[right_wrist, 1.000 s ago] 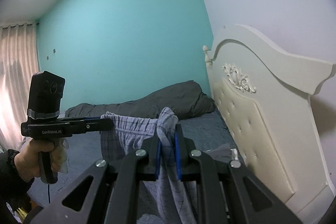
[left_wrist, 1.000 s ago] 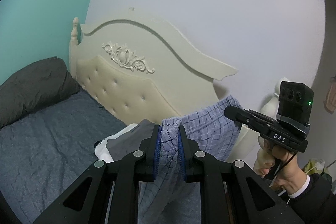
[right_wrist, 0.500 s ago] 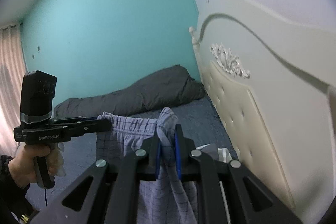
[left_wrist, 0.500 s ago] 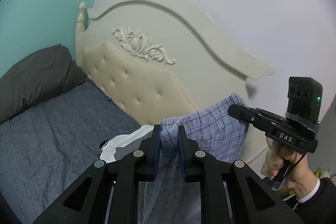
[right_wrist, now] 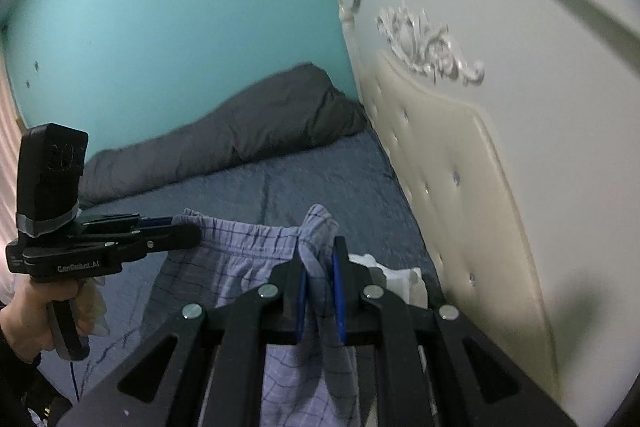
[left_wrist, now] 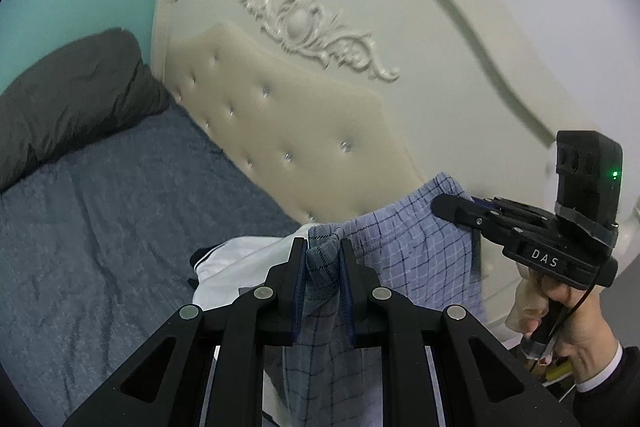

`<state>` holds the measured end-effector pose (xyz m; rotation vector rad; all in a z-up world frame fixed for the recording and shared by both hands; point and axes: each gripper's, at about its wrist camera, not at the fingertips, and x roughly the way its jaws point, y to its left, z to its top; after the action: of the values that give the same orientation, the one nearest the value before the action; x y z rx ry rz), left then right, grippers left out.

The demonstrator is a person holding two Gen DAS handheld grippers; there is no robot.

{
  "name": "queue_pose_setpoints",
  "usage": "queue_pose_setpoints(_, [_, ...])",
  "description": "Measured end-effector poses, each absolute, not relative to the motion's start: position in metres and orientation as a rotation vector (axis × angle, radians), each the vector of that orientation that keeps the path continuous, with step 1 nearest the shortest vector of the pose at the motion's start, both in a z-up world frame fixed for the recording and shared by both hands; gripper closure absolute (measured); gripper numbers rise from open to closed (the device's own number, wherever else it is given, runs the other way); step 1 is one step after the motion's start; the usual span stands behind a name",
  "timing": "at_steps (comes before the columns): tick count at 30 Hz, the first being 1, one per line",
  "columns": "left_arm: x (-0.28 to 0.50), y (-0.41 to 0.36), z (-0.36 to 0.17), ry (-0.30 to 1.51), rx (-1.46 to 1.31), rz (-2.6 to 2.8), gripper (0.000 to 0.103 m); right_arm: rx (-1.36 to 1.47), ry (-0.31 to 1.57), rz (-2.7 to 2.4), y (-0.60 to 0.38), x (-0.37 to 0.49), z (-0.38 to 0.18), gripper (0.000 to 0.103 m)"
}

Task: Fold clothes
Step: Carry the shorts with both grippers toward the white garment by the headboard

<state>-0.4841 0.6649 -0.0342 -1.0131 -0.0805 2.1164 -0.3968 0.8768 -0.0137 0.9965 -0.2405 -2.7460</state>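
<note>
A pair of light blue checked shorts hangs in the air above the bed, stretched by its waistband between my two grippers. My left gripper is shut on one end of the waistband; it also shows in the right wrist view. My right gripper is shut on the other end of the shorts; it shows in the left wrist view at the right. The legs hang down below the frames.
A blue-grey bed sheet lies below, with a dark grey duvet along the teal wall. A cream tufted headboard stands close behind. White and grey clothes lie in a heap on the bed under the shorts.
Both grippers have moved forward and tilted down toward the bed and headboard, carrying the shorts with them. The grips have not changed.
</note>
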Motion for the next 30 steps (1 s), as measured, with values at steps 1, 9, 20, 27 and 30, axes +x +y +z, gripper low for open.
queue_pose_setpoints(1, [-0.488,0.666,-0.041,-0.090,-1.030,2.107,0.086,1.020,-0.236,-2.741,0.877,-0.402,-0.019,0.093])
queue_pose_setpoints(9, [-0.505,0.671,-0.087,-0.105,-1.102,2.066,0.086,1.155,-0.200,-2.708,0.883,-0.425,-0.050,0.093])
queue_pose_setpoints(20, [-0.511,0.667,-0.122,-0.102,-1.172,2.065,0.083,1.311,-0.165,-2.672,0.875,-0.450,-0.078,0.089])
queue_pose_setpoints(27, [-0.509,0.669,-0.114,-0.087,-1.160,2.072,0.064,1.315,-0.203,-2.709,0.886,-0.449,-0.072,0.075])
queue_pose_setpoints(30, [-0.507,0.661,-0.106,-0.084,-1.148,2.107,0.056,1.287,-0.225,-2.749,0.893,-0.442,-0.065,0.068])
